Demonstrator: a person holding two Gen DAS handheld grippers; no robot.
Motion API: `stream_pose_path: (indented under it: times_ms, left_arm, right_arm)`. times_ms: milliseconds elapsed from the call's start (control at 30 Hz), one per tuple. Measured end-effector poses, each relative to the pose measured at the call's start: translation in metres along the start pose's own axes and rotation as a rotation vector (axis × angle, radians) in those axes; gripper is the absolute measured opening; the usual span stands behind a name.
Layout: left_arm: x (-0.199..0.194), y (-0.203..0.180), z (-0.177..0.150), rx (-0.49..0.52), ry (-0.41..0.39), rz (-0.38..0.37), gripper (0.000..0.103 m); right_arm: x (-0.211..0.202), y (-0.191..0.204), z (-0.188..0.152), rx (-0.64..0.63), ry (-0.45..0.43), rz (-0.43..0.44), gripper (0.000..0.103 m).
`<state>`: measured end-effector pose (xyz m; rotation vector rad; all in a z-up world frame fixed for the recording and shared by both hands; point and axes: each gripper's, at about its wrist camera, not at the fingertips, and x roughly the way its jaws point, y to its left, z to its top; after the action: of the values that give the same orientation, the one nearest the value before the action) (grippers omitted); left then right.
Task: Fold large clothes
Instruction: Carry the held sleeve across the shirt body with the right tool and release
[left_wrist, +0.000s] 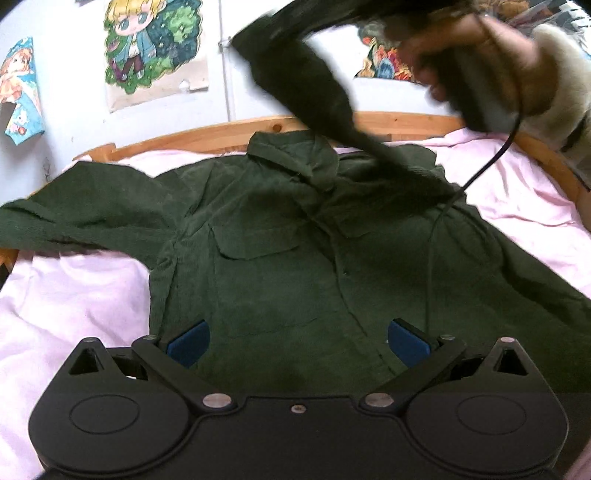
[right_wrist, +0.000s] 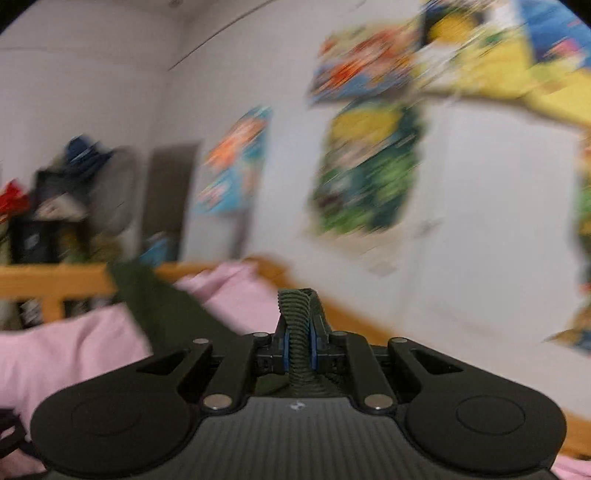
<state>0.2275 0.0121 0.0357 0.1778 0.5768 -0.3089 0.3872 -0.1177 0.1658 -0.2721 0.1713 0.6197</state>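
Black housing of the left gripper fills the bottom of the left wrist view; its two blue pads stand wide apart with nothing between them, hovering above the lower front of the shirt. Dark green corduroy shirt lies front-up on the pink bedsheet, collar toward the wall, chest pocket flaps visible, button placket running down the middle. One sleeve is spread flat to the picture's left, reaching the edge of the bed. Opposite sleeve is lifted off the bed and stretches up and across above the collar, blurred. Person's hand at upper right, in a pale fuzzy cuff, holds the right gripper's body, which is itself blurred there; a thin black cable hangs from it down onto the shirt. Right wrist view: right gripper is clamped on a ribbed fold of green corduroy, fabric pinched upright between the blue pads and protruding past the fingertips. More green cloth trails off to lower left over the pink sheet. Background strongly motion-blurred. Wooden bed frame borders the mattress; white wall behind carries colourful cartoon posters. Cluttered shelf at far left of the right wrist view, contents not resolvable.
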Motion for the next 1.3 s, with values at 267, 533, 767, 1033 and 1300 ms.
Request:
stream_pose_path:
  times_ms: [267, 533, 767, 1033, 1300]
  left_arm:
    - [0.038, 0.025, 0.000, -0.086, 0.008, -0.007, 0.102]
    - [0.100, 0.051, 0.026, -0.205, 0.003, 0.075, 0.099]
    - [0.160, 0.075, 0.034, -0.397, 0.155, 0.016, 0.064]
    - [0.172, 0.058, 0.048, -0.311, 0.112, 0.068, 0.000]
    - [0.162, 0.051, 0.074, -0.230, -0.040, 0.146, 0.000]
  right_arm:
    - [0.019, -0.024, -0.056, 0.154, 0.085, 0.192, 0.087]
    - [-0.031, -0.142, -0.105, 0.242, 0.201, -0.312, 0.098]
    - [-0.039, -0.229, -0.156, 0.495, 0.266, -0.500, 0.085]
    - [0.015, -0.266, -0.183, 0.647, 0.318, -0.507, 0.015]
    - [0.012, -0.269, -0.151, 0.432, 0.283, -0.629, 0.007]
